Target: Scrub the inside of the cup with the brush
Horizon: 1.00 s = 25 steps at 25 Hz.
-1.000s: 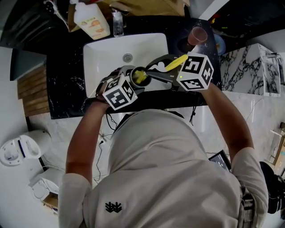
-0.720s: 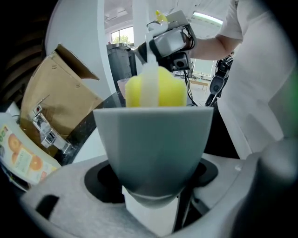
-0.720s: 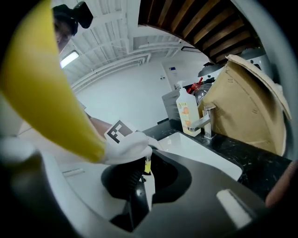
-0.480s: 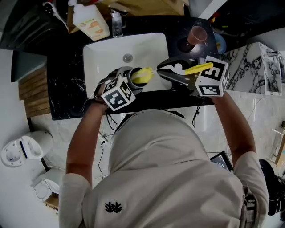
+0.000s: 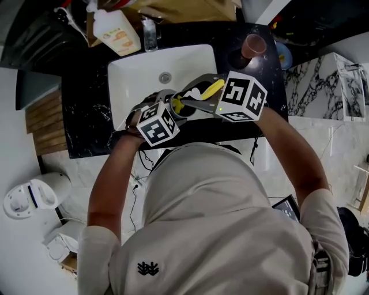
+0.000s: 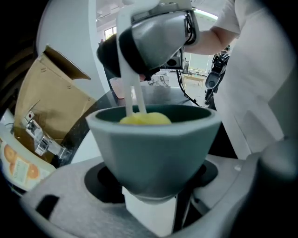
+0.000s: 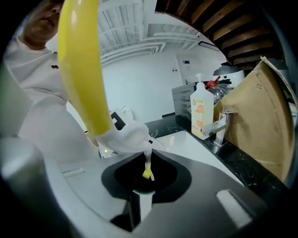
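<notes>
Over a white sink (image 5: 135, 72), the left gripper (image 6: 151, 193) clamps the grey cup (image 6: 153, 144) near its base. The cup's wall hides most of the brush (image 6: 144, 119) head inside. The right gripper (image 7: 142, 190) pinches the brush, though the looming handle blocks the contact.

A white sink (image 5: 135, 69) with its drain (image 5: 165, 76) lies just beyond the left gripper (image 5: 168, 108), set in a black marble counter (image 5: 86, 98). Past the basin's far rim stand a faucet (image 5: 151, 27), a soap bottle (image 5: 117, 29) and a brown paper bag (image 5: 190, 7). A pink tumbler (image 5: 254, 45) stands on the counter beyond the right gripper (image 5: 195, 97). Wooden slats (image 5: 43, 121) lie well out to the left gripper's left.
</notes>
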### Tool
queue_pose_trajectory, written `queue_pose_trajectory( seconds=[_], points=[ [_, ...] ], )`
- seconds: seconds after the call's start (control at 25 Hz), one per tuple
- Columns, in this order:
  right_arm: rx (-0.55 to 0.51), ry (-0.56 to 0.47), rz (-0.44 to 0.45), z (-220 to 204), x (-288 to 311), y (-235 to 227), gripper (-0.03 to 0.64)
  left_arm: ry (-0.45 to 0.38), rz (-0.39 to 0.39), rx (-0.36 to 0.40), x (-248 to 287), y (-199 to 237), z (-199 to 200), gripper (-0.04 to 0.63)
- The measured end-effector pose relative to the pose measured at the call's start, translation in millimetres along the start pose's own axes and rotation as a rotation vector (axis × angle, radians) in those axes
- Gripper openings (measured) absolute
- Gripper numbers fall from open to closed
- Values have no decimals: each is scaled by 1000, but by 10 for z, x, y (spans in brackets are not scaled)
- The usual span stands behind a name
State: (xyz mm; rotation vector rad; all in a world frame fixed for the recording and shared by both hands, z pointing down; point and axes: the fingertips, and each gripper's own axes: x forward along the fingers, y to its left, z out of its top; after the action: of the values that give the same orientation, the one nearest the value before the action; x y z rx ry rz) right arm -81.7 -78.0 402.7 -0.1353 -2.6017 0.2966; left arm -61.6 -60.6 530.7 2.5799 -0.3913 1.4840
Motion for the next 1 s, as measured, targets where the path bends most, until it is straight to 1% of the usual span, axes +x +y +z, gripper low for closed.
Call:
queue_pose_trajectory(
  seconds=[0.12, 0.24, 0.44, 0.56, 0.64, 0.72, 0.84, 1.0],
  points=[
    [16, -1, 3, -15, -22, -14, 48, 6, 1, -1, 6, -5, -26, 364],
    [49, -35, -15, 13, -148, -52, 48, 21, 16, 0, 9, 20, -91, 364],
    [86, -92, -50, 35, -404, -72, 48, 27, 45, -28, 12, 73, -188, 362],
    [97, -128, -71, 78, -548, -74, 48, 8, 59, -56, -22, 139, -190, 364],
    [96, -137, -73, 98, -533, -58, 48, -2, 57, -56, -29, 138, -159, 364],
    [82, -122, -66, 89, -411, -37, 48, -1, 50, -34, -6, 95, -98, 364],
    [61, -73, -62, 9, -152, -67, 48, 4, 48, -10, 30, 85, -4, 364],
    [86, -36, -46, -150, 65, -73, 48, 3, 62, -15, -10, 144, 2, 364]
  ],
)
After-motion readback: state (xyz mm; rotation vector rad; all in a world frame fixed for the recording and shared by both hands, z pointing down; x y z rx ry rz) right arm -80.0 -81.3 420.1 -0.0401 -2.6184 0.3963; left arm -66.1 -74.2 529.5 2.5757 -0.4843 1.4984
